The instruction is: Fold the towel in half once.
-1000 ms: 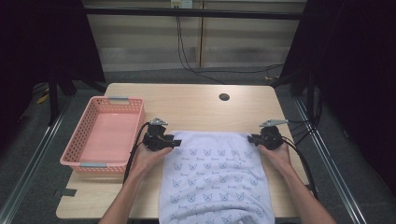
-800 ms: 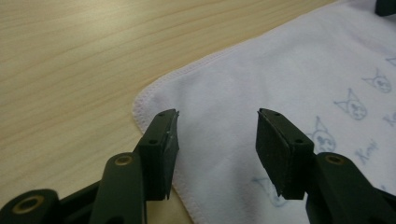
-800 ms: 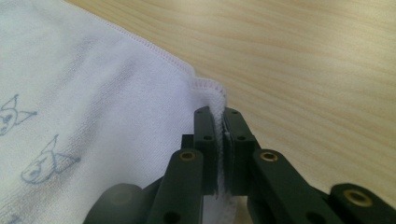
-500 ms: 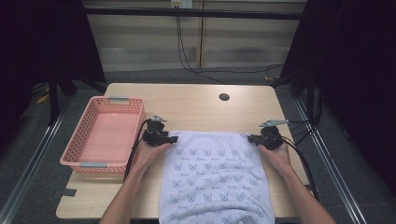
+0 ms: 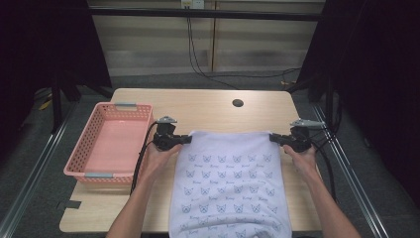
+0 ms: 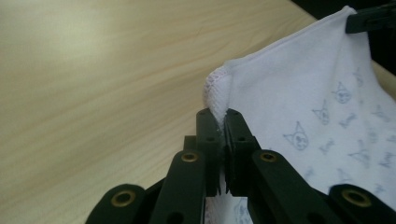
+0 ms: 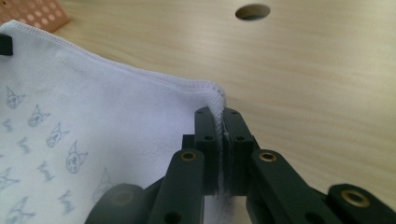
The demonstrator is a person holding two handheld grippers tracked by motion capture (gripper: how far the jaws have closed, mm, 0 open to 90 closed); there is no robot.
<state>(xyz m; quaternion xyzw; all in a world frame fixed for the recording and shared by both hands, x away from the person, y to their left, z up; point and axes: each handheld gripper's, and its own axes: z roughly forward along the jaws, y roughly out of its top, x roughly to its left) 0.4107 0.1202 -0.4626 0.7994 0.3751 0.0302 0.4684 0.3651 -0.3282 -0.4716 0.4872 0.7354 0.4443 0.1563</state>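
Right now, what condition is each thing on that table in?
Towel: spread flat, near end hanging off the table edge.
Left claw: shut on the towel's far corner.
Right claw: shut on the other far corner.
Pink basket: upright, empty.

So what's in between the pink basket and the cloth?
In the high view, the left gripper and the hand holding it lie between the basket and the cloth, over bare table.

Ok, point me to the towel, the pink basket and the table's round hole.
Towel [image 5: 228, 178], high view, middle of the printed cloth.
Pink basket [image 5: 84, 174], high view, near rim.
Round hole [image 7: 252, 11], right gripper view, its dark centre.
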